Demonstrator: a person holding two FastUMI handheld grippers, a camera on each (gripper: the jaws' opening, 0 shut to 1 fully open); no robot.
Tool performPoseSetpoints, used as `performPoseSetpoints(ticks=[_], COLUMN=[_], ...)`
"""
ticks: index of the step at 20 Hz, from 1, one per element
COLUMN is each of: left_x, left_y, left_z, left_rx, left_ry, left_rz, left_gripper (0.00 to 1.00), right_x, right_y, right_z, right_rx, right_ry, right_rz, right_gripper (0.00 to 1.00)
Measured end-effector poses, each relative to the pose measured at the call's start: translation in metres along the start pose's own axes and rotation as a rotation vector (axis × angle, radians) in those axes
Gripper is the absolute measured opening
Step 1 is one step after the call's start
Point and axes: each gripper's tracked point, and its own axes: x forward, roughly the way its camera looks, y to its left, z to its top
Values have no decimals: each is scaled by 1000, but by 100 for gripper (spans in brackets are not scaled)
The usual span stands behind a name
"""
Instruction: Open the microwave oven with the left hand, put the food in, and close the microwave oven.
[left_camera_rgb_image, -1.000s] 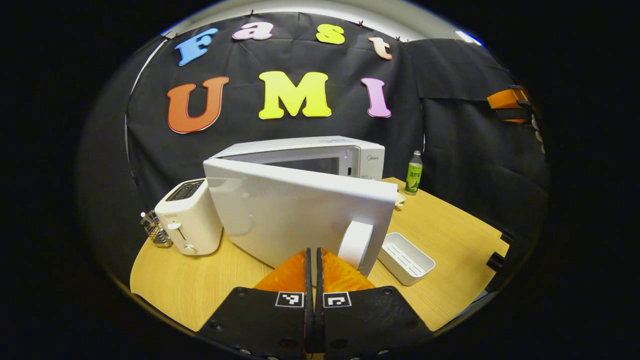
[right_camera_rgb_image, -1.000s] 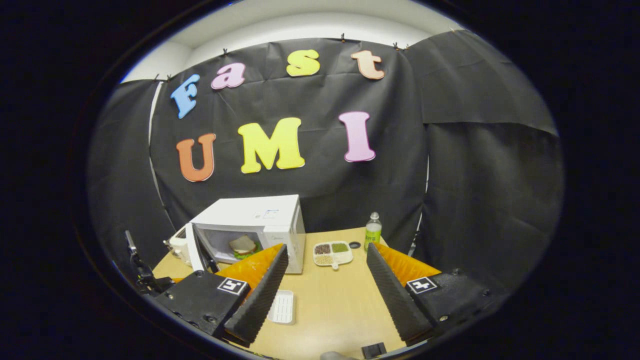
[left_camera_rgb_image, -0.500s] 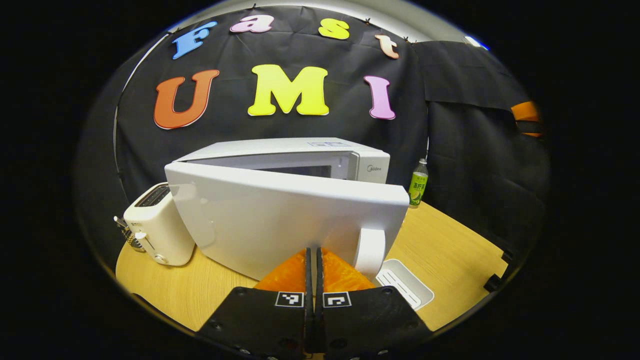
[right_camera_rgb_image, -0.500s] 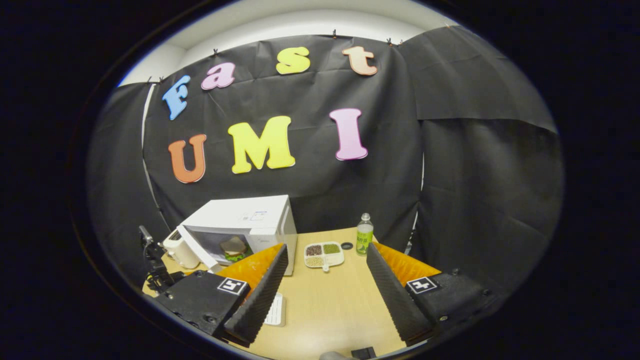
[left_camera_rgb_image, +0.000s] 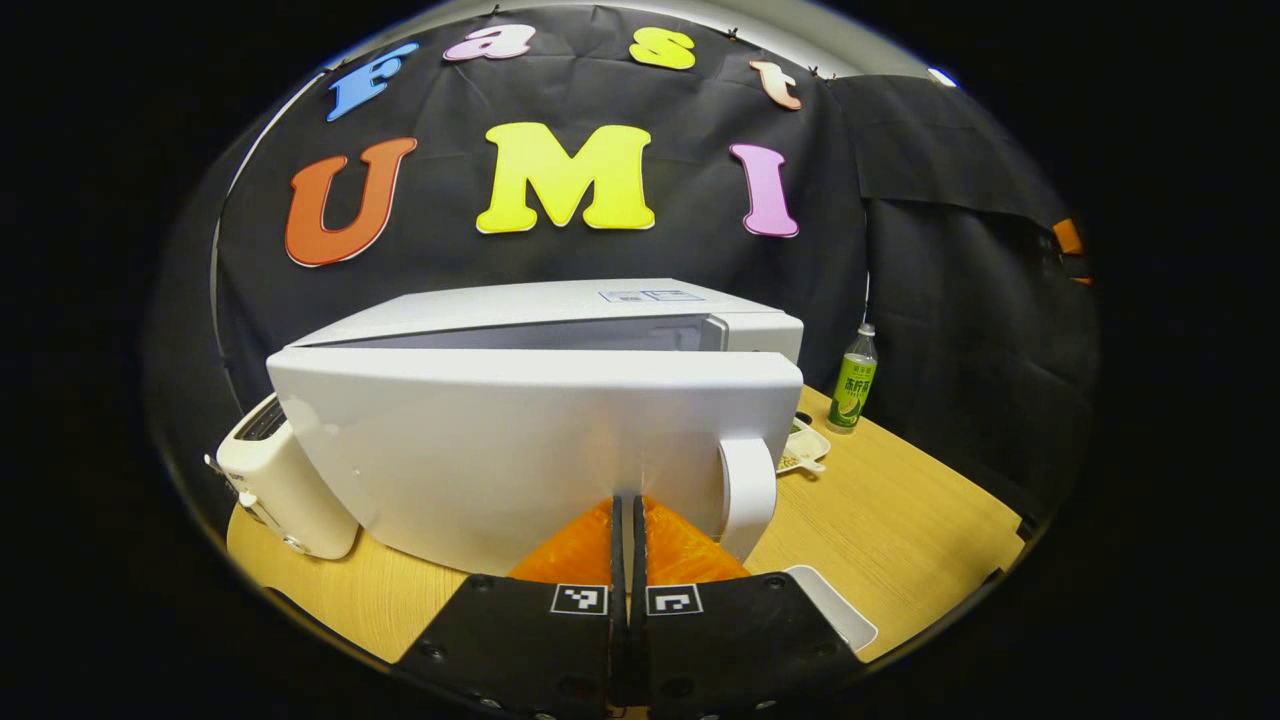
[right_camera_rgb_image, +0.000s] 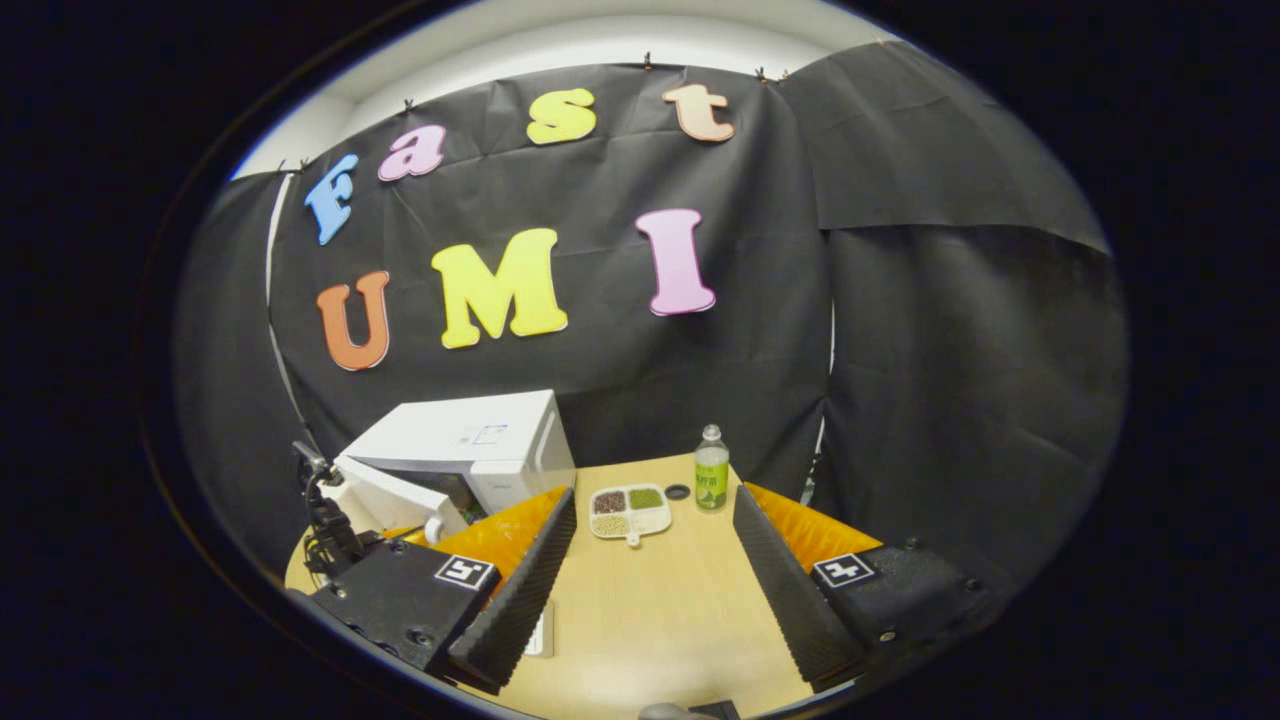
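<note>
The white microwave (left_camera_rgb_image: 560, 305) stands on the wooden table (left_camera_rgb_image: 900, 510) with its door (left_camera_rgb_image: 500, 440) swung almost shut, leaving a narrow gap at the handle side. My left gripper (left_camera_rgb_image: 628, 502) is shut and empty, its fingertips against the door's outer face just left of the white handle (left_camera_rgb_image: 748, 490). The door hides the food inside. In the right gripper view the microwave (right_camera_rgb_image: 470, 445) sits far left with its door (right_camera_rgb_image: 395, 495) nearly closed and the left gripper (right_camera_rgb_image: 325, 525) in front of it. My right gripper (right_camera_rgb_image: 653, 492) hangs open and empty above the table.
A white toaster (left_camera_rgb_image: 275, 480) stands left of the microwave. A green bottle (left_camera_rgb_image: 853, 385), a divided dish of grains (right_camera_rgb_image: 630, 510) and a small dark cap (right_camera_rgb_image: 678, 491) sit to its right. A white tray (left_camera_rgb_image: 830, 612) lies near the table's front edge.
The microwave door has swung from about half open to nearly shut, with my shut left gripper moving forward against it. The right gripper has drifted back and to the right, still open.
</note>
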Motion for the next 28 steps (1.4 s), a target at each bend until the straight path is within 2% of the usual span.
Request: performPoseSetpoints(ticks=[5,6,7,8,9,10,11,12,13,14,17,18,21,22,24,25,28], left_x=[26,32,38,42,47,51,52,54,55,55,65,63,58,54,45,41,28], left_y=[-7,-8,-9,-9,-9,-8,-10,-12,-12,-13,-12,-13,-7,-7,-5,-4,8], left_z=[11,14,17,19,22,23,22,22,24,23,29,28,32,39,43,45,46], left_rx=[18,21,20,15,11,4,0,-3,3,9,13,3,13,13,19,25,57], left_ry=[6,3,0,-2,-5,0,2,4,3,0,16,12,9,-8,-20,-22,-31], left_rz=[4,6,8,12,16,22,21,19,20,17,23,26,44,43,45,48,102], left_gripper=[0,10,10,5,0,0,0,0,0,0,0,0,0,0,0,0,0], right_x=[5,5,6,7,7,7,7,6,7,6,7,7,11,11,11,10,6], right_y=[-9,-11,-13,-14,-16,-18,-19,-20,-23,-24,-25,-22,-13,-8,-1,2,9], right_z=[-3,-3,-4,-5,-4,-6,-6,-7,-8,-8,-8,-10,-10,-9,-5,-5,-5], right_rx=[0,-2,-3,-2,0,1,3,6,10,13,20,22,22,21,16,9,-6], right_ry=[9,10,11,12,12,14,15,15,14,15,16,18,23,22,10,7,0], right_rz=[-4,-3,-4,-5,-4,-5,-6,-9,-12,-14,-14,-8,16,26,43,49,63], right_gripper=[100,92,100,92,92,92,100,100,92,100,100,92,92,100,100,92,92])
